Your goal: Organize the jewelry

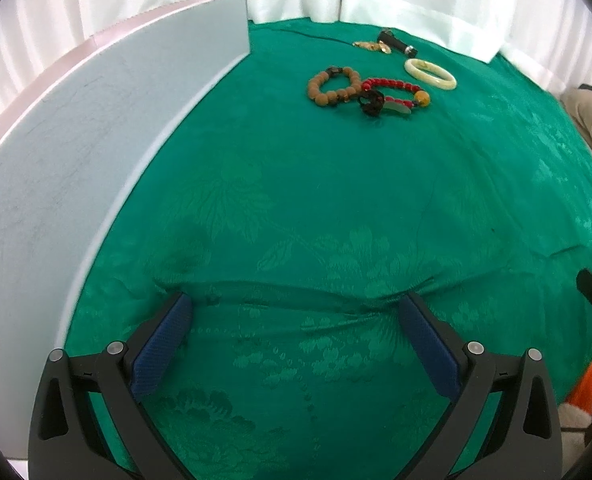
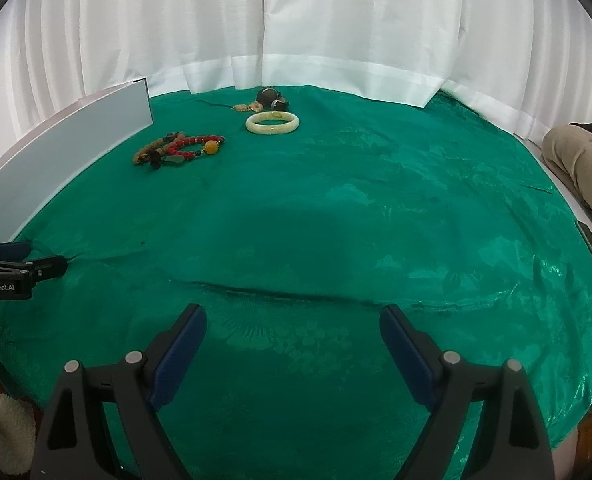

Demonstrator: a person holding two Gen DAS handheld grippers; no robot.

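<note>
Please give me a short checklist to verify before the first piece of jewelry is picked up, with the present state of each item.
1. Left claw open and empty: ok.
2. Right claw open and empty: ok.
3. White bangle lies alone, free to grasp: ok.
4. Red bead bracelet separate from brown bead bracelet: not ok, they overlap.
5. Storage place for jewelry visible: cannot tell.
6. Green cloth flat: not ok, creased near claws.

Far dark piece (image 2: 271, 97) — too small to identify — partly hides gold trinket (image 2: 248, 107).
</note>
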